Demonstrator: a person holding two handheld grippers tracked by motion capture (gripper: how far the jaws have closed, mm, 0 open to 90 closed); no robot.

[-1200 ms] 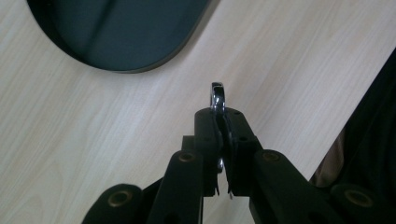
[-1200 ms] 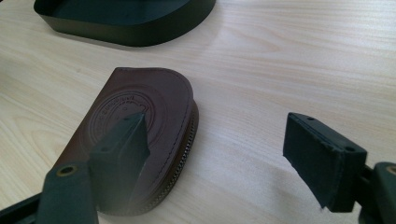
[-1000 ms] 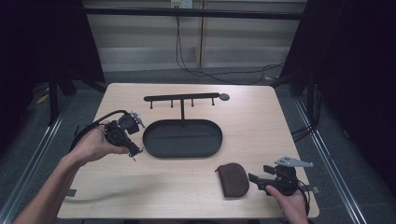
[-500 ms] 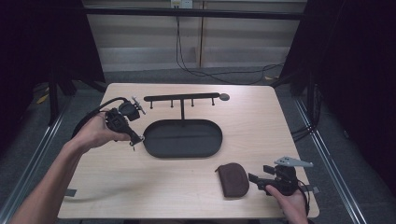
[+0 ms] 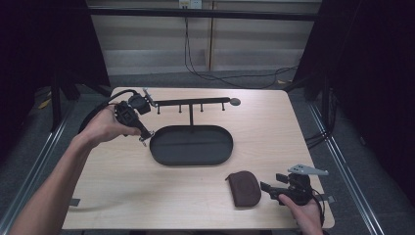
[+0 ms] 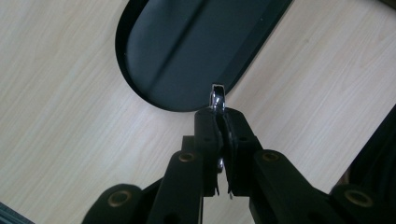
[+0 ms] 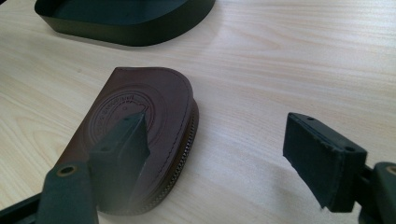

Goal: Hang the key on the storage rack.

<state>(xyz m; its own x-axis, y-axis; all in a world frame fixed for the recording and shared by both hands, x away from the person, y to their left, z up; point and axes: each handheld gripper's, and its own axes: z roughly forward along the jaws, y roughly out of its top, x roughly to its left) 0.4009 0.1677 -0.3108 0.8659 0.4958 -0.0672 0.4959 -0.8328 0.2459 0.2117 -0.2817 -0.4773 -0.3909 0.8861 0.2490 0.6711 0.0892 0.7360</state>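
— Since a second ago the left gripper (image 5: 145,135) has risen from the table's left edge toward the rack (image 5: 192,103); the right gripper (image 5: 268,188) hasn't stirred.

— What does the left one hold?

— Its jaws are pressed together on a small metal piece (image 6: 217,98), likely a key, whose tip pokes out between them. That tip hangs over the near rim of the tray (image 5: 192,145), at its left end.

— And the right one?

— Spread wide, gripping nothing. It sits low at the table's (image 5: 122,196) front right corner, one jaw over the brown pouch (image 7: 144,121), the other out over bare wood.

— Where is the pouch?

— Flat on the table, just left of the right gripper and in front of the tray, apart from it.
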